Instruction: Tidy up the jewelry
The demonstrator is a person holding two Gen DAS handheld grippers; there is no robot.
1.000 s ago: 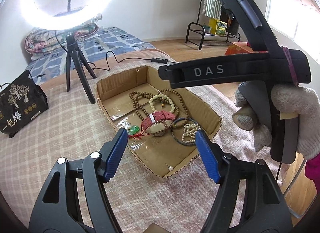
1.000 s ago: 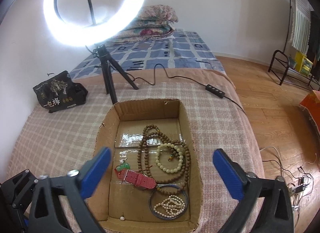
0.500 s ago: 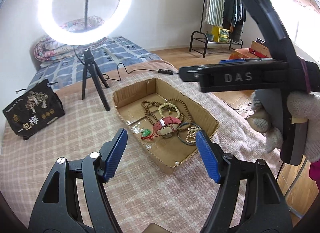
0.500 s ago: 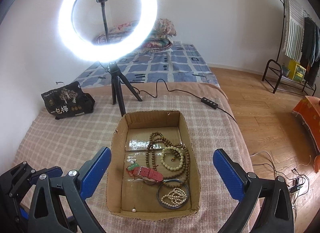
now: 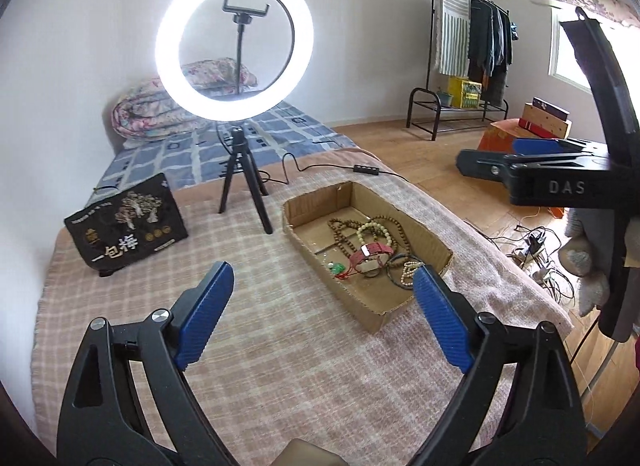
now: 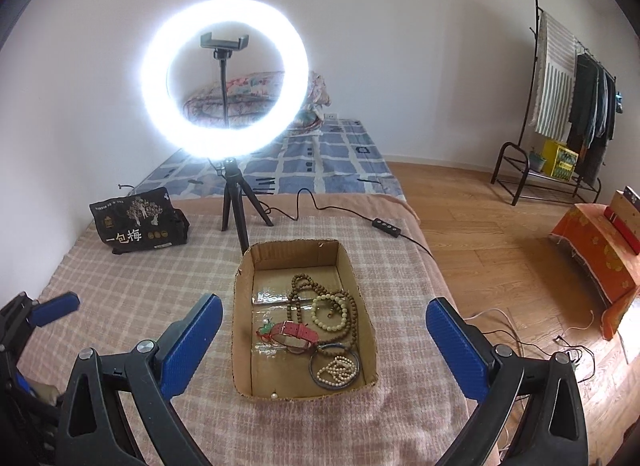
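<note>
A shallow cardboard box (image 6: 244, 306) lies on the checked blanket and holds a brown bead necklace (image 6: 298, 290), a pale bead bracelet (image 6: 329, 312), a red watch strap (image 6: 298, 334), a dark bangle (image 6: 334, 370) with small pearls and a green pendant (image 5: 337, 267). The box also shows in the left wrist view (image 5: 424, 242). My left gripper (image 5: 322, 314) is open and empty, above the blanket in front of the box. My right gripper (image 6: 320, 342) is open and empty, held above the box's near end. It also shows at the right of the left wrist view (image 5: 532, 153).
A lit ring light on a black tripod (image 6: 236, 209) stands just behind the box, its cable and switch (image 6: 386, 227) trailing right. A black printed bag (image 6: 138, 221) lies at the back left. The blanket edge drops to a wooden floor (image 6: 500, 266) on the right.
Both grippers have pulled back and up from the box, which now looks smaller and farther away. Both stay open and empty. The jewelry has not moved.
</note>
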